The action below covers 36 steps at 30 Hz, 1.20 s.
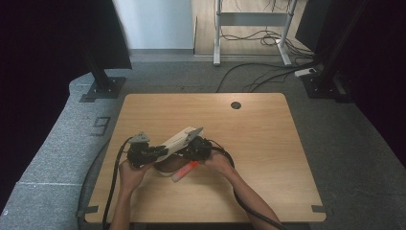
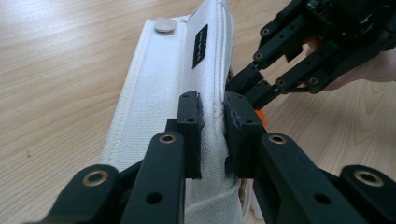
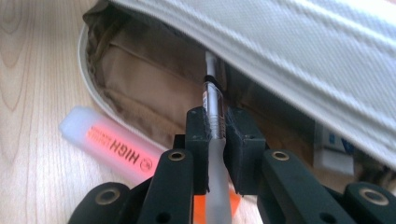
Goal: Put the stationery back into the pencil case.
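A white fabric pencil case (image 1: 179,139) lies near the middle of the table, its flap (image 2: 159,88) lifted. My left gripper (image 2: 214,126) is shut on the flap's edge and holds it up. My right gripper (image 3: 217,135) is shut on a clear-barrelled pen (image 3: 215,107), whose tip points into the case's tan inside (image 3: 140,79) under the raised flap (image 3: 303,42). An orange highlighter (image 3: 112,149) lies on the wood just outside the case mouth. In the high view the left gripper (image 1: 155,152) and right gripper (image 1: 194,146) meet at the case, with the highlighter (image 1: 186,171) in front.
The wooden table (image 1: 258,143) has a cable hole (image 1: 235,105) at the back. A white and blue item (image 3: 334,149) sits inside the case. The right gripper's black linkage (image 2: 280,60) is close beside the flap. Cables trail off the near edge.
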Each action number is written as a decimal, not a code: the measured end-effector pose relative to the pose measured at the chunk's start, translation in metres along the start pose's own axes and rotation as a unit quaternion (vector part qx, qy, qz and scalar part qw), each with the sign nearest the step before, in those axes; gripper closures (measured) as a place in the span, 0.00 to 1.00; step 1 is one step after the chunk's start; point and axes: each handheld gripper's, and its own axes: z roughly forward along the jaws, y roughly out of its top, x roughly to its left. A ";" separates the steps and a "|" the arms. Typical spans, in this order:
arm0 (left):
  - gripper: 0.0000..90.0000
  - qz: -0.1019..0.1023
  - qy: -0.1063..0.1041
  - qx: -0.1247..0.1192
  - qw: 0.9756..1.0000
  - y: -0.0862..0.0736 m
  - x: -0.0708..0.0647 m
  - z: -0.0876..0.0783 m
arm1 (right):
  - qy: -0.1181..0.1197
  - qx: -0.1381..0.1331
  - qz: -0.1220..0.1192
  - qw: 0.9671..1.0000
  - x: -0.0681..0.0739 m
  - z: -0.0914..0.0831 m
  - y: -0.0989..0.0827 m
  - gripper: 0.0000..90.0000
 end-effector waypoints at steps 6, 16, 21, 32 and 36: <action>0.86 0.002 -0.004 0.002 1.000 0.000 -0.001 0.002 | -0.010 0.003 -0.004 1.000 -0.003 0.009 0.003 0.86; 0.86 0.001 -0.006 0.003 1.000 0.000 0.000 0.002 | -0.020 0.002 0.014 1.000 -0.010 0.002 -0.009 0.74; 0.86 0.000 -0.007 0.004 1.000 -0.001 0.000 0.002 | -0.022 0.002 0.023 0.999 -0.012 -0.009 -0.020 0.74; 0.85 0.002 -0.008 0.005 1.000 -0.001 -0.001 0.003 | -0.016 0.007 0.049 0.999 -0.019 -0.019 -0.043 0.82; 0.85 0.003 -0.008 0.006 1.000 -0.001 -0.001 0.003 | -0.015 0.009 0.049 0.999 -0.019 -0.018 -0.044 0.86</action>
